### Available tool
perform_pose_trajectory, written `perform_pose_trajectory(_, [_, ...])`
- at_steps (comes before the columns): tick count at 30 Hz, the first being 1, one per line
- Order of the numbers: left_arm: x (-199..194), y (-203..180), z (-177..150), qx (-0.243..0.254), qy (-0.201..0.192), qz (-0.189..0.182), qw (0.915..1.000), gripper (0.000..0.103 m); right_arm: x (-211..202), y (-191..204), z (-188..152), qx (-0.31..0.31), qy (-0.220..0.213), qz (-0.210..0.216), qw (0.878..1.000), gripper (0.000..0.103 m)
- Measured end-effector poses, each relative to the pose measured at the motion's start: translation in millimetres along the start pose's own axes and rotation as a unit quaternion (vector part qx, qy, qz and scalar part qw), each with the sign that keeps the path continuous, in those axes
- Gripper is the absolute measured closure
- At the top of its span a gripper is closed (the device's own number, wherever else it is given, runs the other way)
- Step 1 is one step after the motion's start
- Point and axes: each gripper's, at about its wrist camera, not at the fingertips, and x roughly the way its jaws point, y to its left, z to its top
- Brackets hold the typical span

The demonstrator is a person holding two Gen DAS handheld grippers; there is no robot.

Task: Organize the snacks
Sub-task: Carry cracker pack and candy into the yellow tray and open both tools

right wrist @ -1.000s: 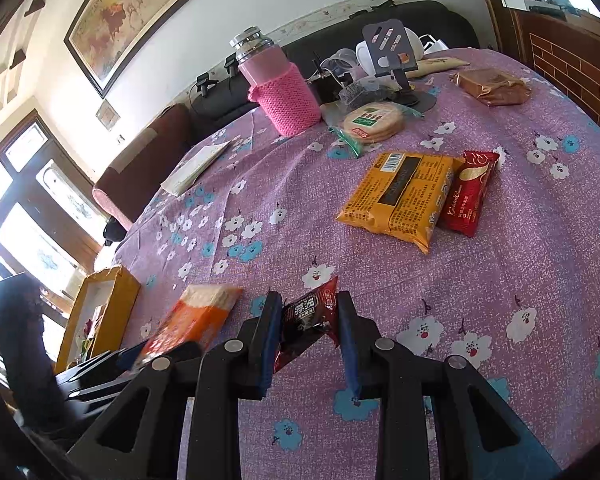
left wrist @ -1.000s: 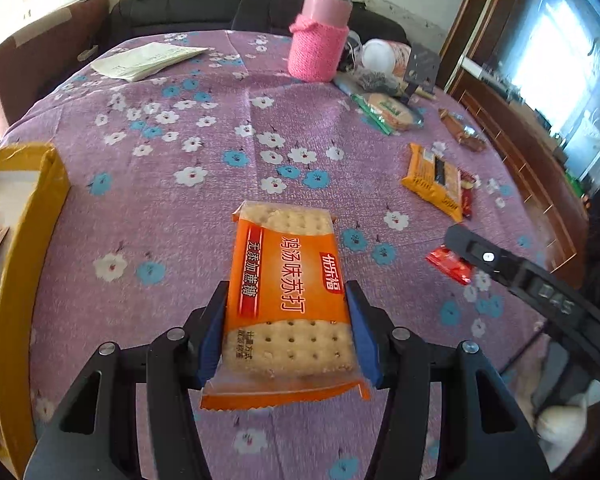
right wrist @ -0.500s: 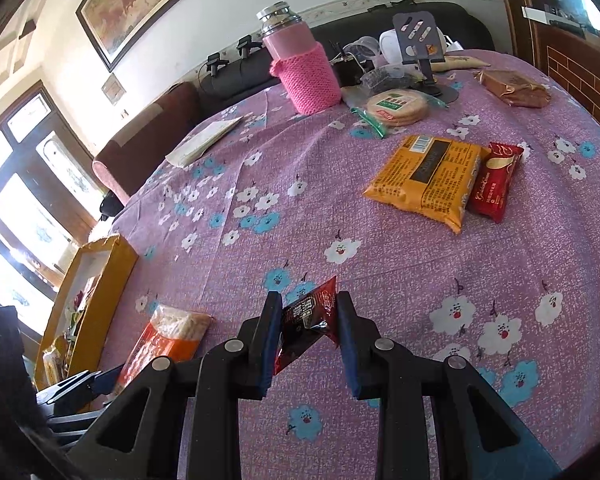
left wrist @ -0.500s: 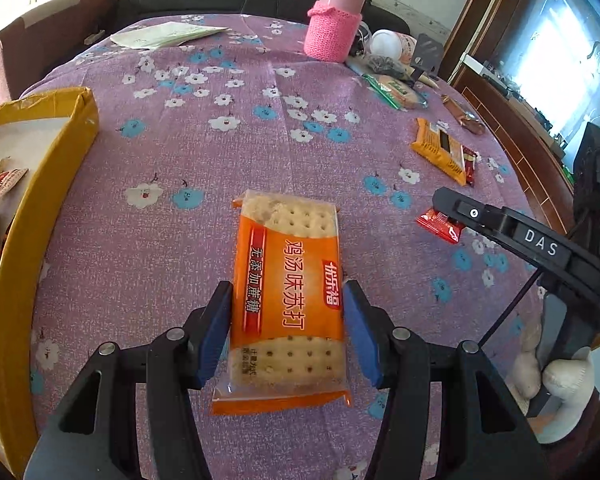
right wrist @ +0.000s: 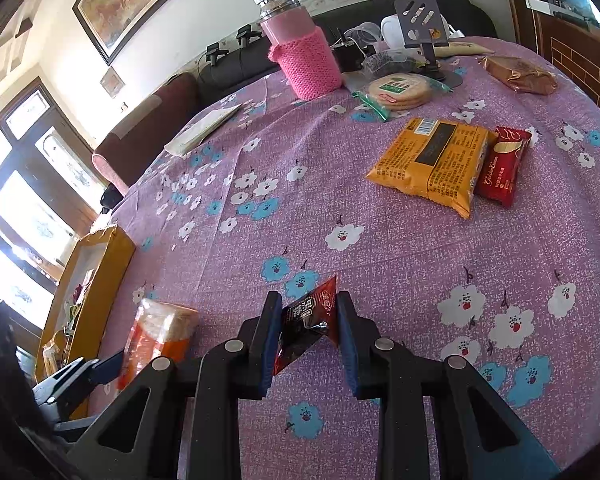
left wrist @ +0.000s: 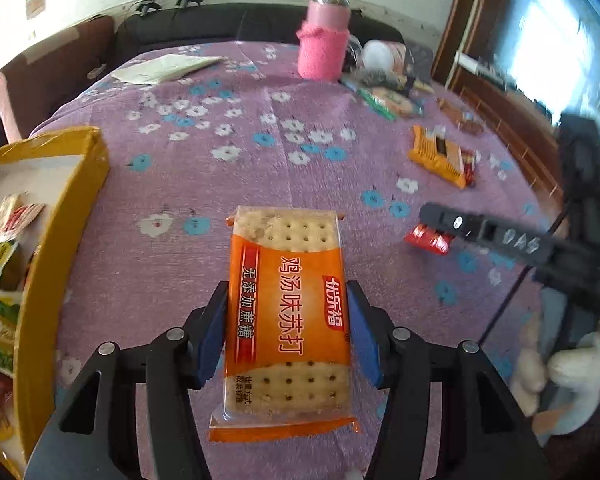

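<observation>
My left gripper [left wrist: 286, 320] is shut on an orange cracker pack [left wrist: 286, 312], held above the purple flowered tablecloth [left wrist: 204, 184]; the pack also shows in the right wrist view [right wrist: 156, 336]. My right gripper [right wrist: 309, 316] is shut on a small dark red snack packet [right wrist: 308, 320], which also shows in the left wrist view [left wrist: 428, 238]. A yellow cardboard box [left wrist: 72, 208] holding several snack packets sits at the table's left edge, left of the left gripper; it also shows in the right wrist view [right wrist: 100, 280].
An orange-yellow snack pack [right wrist: 432, 160] and a red bar [right wrist: 500, 168] lie side by side at right. A round cracker pack [right wrist: 398, 90], a brown wrapped snack [right wrist: 518, 76], a pink-sleeved flask [right wrist: 304, 52], a phone stand [right wrist: 420, 20] and folded papers [right wrist: 204, 128] sit further back.
Both grippers have moved left toward the yellow box with their packets still held. The left view has tilted up and the box edge is closer.
</observation>
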Motion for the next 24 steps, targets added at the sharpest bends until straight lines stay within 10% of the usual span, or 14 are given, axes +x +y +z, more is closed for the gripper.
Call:
perform_pose_trajectory(13, [-120, 122, -11, -0.135, -0.124, 0.003, 0.9831, 0.049, -10, 31, -6, -0.037, -0.033, 0.000, 0.999, 0.075])
perform_pose_trajectory(24, [-145, 207, -10, -0.186, -0.147, 0.036, 0.9707, 0.049, -29, 147, -4, -0.079, -0.011, 0.100, 0.992, 0.075])
